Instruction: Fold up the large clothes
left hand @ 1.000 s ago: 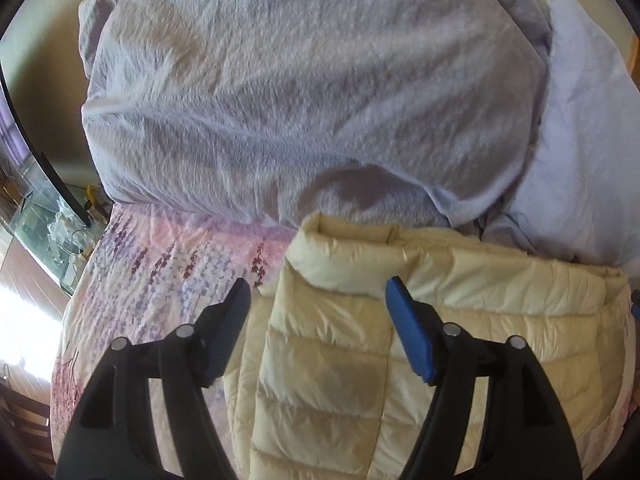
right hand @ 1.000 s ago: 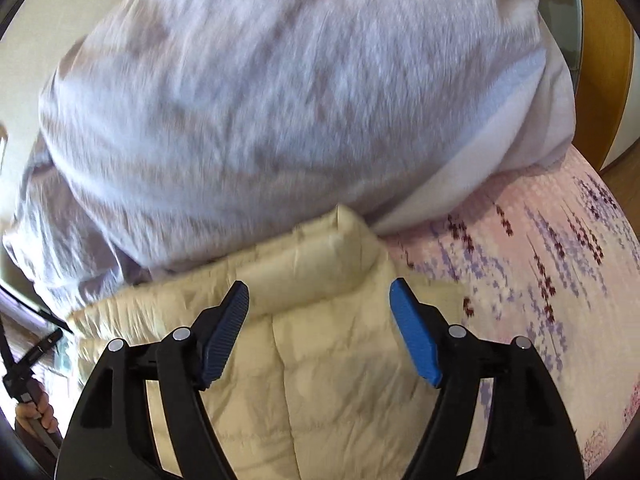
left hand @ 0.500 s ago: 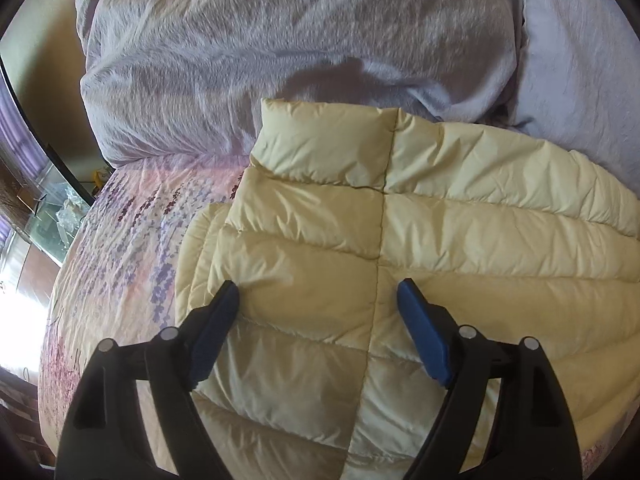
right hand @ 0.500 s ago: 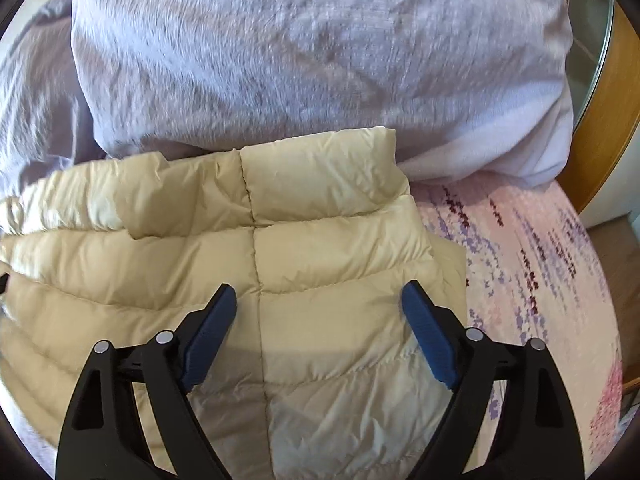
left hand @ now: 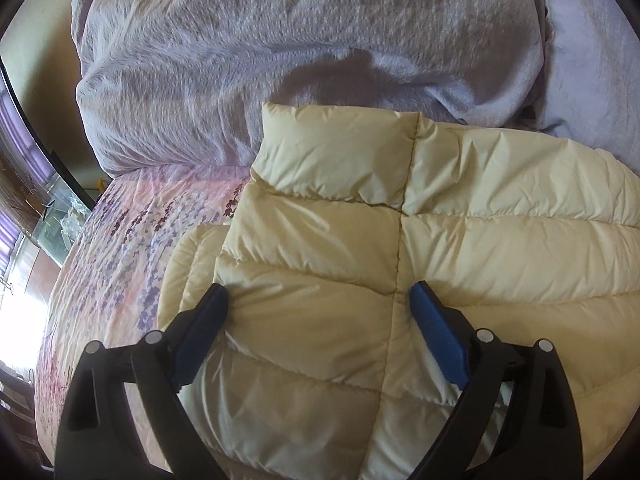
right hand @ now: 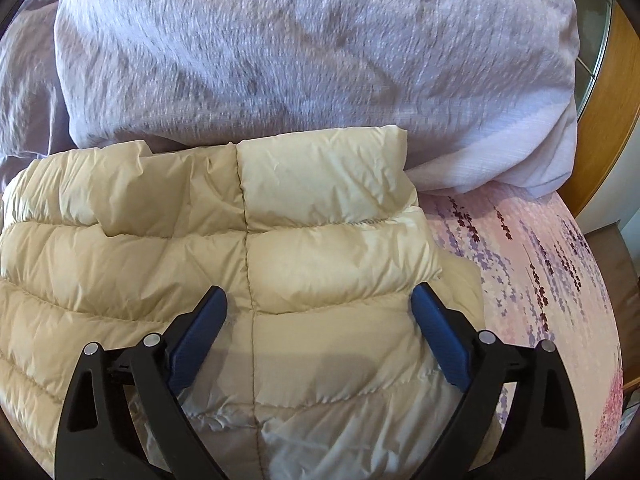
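Pink floral bedsheet (left hand: 120,256) covers the bed, with a rumpled lavender duvet (left hand: 304,56) heaped across its far side and a slice of window and wooden floor at the far left edge of my left wrist view. On that sheet lies the cream quilted down jacket (left hand: 400,240), spread flat, its puffy far edge butting against the duvet.

My left tool (left hand: 318,302) tilts steeply down over the jacket's left part. Its jaws have just been opening and now stand wide, blue pads (left hand: 438,340) either side of a padded panel, the tips at the fabric's surface but gripping nothing. A vertical seam runs just inside the right-hand pad.

In the right wrist view the jacket (right hand: 224,248) fills the lower left, the duvet (right hand: 304,48) rises behind it, and the sheet (right hand: 532,264) shows to the right beside a wooden frame (right hand: 612,112). My right tool (right hand: 318,300) points down at much the same steep angle over the jacket's right part. Its jaws too have just been opening and are spread wide, pads (right hand: 438,340) straddling the quilting without clamping it.
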Available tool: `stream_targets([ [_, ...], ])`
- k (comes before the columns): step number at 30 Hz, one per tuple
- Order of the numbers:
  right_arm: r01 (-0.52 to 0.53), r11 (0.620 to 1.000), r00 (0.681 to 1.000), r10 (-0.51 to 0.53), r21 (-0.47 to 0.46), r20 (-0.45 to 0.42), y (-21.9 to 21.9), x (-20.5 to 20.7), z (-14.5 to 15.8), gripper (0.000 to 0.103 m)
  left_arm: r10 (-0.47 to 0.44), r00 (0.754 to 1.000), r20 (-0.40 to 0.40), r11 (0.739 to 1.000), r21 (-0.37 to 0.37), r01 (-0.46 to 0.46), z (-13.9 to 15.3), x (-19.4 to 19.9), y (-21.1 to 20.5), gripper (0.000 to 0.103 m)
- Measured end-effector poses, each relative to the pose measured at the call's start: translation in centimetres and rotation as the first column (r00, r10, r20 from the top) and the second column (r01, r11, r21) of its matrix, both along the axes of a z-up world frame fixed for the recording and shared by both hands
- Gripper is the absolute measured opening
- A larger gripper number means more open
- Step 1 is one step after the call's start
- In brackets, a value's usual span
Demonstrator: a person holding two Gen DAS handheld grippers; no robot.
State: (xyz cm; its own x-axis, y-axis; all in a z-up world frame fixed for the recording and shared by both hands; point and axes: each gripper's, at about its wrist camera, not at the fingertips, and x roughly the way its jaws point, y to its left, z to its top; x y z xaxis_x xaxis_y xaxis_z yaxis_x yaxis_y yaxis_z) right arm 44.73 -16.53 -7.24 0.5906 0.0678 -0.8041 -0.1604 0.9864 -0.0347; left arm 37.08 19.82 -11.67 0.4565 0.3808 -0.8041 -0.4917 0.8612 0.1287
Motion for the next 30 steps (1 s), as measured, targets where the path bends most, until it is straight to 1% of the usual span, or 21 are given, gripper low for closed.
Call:
stream_targets([
  [11, 0.008, 1.000, 1.000, -0.008, 0.004, 0.007, -0.3, 1.9, -1.4, 0.098, 0.021, 1.000, 0.007, 0.999, -0.030, -0.021, -0.6, 1.2, 1.5, 0.098],
  [21, 0.013, 1.000, 1.000, -0.013, 0.017, 0.018, -0.9, 2.6, -2.3, 0.101, 0.029, 1.000, 0.006, 0.998, -0.049, -0.029, -1.0, 1.5, 1.9, 0.100],
  [26, 0.010, 1.000, 1.000, -0.010, 0.023, -0.004, -1.3, 3.0, -2.4, 0.101, 0.030, 0.999, -0.011, 0.997, -0.064, -0.030, -0.9, 1.5, 2.1, 0.100],
  [30, 0.024, 0.999, 0.999, -0.023, 0.028, -0.041, -2.0, 3.0, -1.5, 0.101, 0.034, 0.999, -0.028, 0.995, -0.094, -0.036, 0.0, 0.6, 2.4, 0.100],
])
